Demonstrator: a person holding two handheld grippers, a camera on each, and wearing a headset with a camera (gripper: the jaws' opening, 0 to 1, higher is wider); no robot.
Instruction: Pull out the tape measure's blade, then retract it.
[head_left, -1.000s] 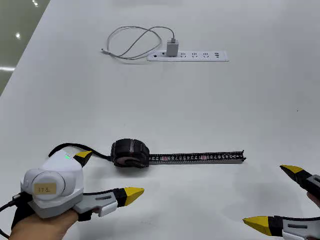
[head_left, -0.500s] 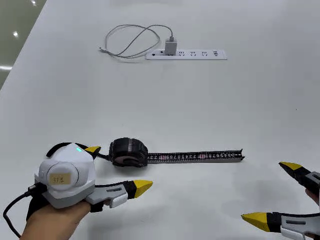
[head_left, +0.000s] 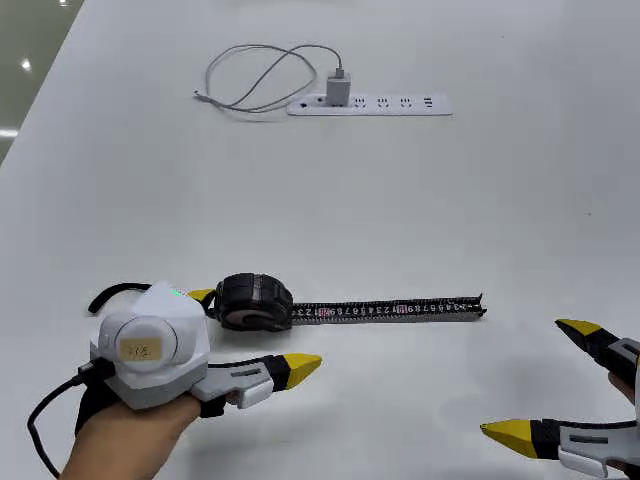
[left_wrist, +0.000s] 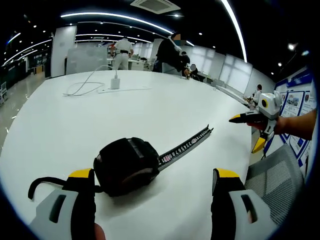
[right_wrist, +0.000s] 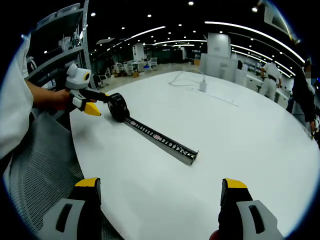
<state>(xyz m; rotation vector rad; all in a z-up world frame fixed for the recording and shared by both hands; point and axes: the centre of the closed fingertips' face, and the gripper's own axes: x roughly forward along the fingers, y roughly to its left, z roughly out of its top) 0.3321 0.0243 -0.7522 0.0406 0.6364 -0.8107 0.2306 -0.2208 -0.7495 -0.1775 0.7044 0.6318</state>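
Note:
A black tape measure (head_left: 255, 302) lies on the white table (head_left: 420, 210), its dark blade (head_left: 385, 309) drawn out to the right and flat on the surface. My left gripper (head_left: 255, 330) is open, with one yellow-tipped finger on each side of the case. In the left gripper view the case (left_wrist: 127, 165) sits between the fingers of the gripper (left_wrist: 152, 175), close to the left one, and the blade (left_wrist: 185, 145) runs away to the right. My right gripper (head_left: 537, 380) is open and holds nothing, and it stands apart from the blade's end hook (head_left: 482, 307). In the right gripper view the blade (right_wrist: 160, 139) lies ahead of the gripper (right_wrist: 160, 184).
A white power strip (head_left: 370, 103) with a plugged-in charger and a looped grey cable (head_left: 260, 75) lies at the far side of the table. The table's left edge (head_left: 40, 90) runs along a green floor. People stand in the background of both gripper views.
My left gripper has moved forward and to the right, so its fingers now flank the tape measure's case. The blade and the right gripper have stayed where they were.

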